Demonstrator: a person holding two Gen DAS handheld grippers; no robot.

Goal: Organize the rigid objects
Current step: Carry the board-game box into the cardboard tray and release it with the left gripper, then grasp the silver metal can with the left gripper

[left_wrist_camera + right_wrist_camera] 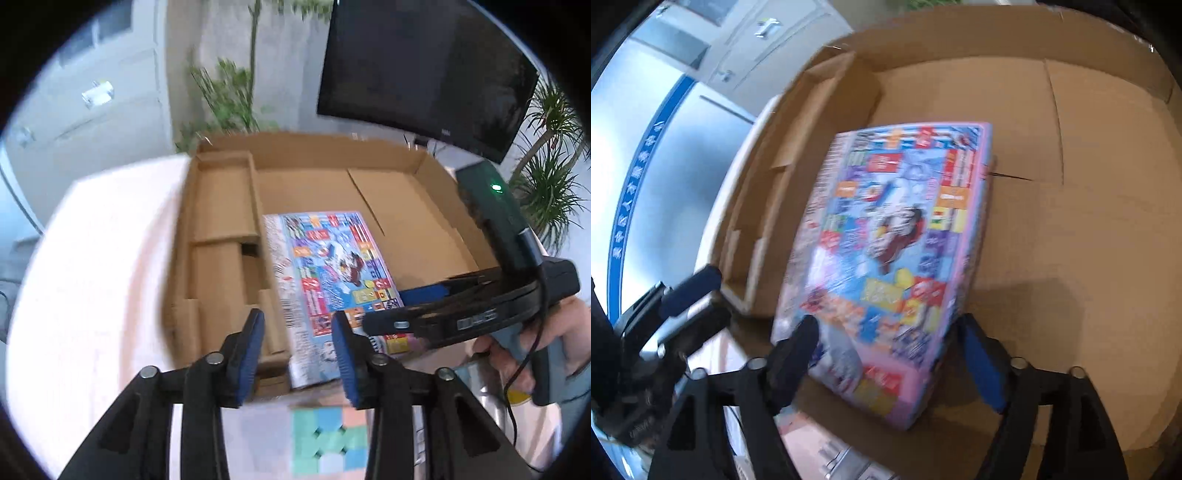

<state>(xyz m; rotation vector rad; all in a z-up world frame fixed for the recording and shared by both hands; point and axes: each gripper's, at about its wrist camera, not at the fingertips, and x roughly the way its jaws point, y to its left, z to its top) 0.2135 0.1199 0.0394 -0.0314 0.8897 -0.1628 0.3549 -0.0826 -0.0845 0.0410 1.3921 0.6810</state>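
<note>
A flat colourful game box (332, 273) wrapped in shiny film lies in an open cardboard box (373, 155), beside its cardboard insert (221, 236). My right gripper (890, 354) has its jaws on both sides of the game box's near end (886, 251) and holds it tilted, near end raised over the carton's front edge. It also shows from the side in the left wrist view (417, 317). My left gripper (297, 354) is open and empty, just in front of the carton's near edge. It shows at the left of the right wrist view (690, 295).
The carton sits on a pale table (92, 258). A pad of pastel squares (328, 439) lies below my left gripper. A dark monitor (424, 70) and plants (550, 177) stand behind the carton. White cabinets (746, 40) are to the left.
</note>
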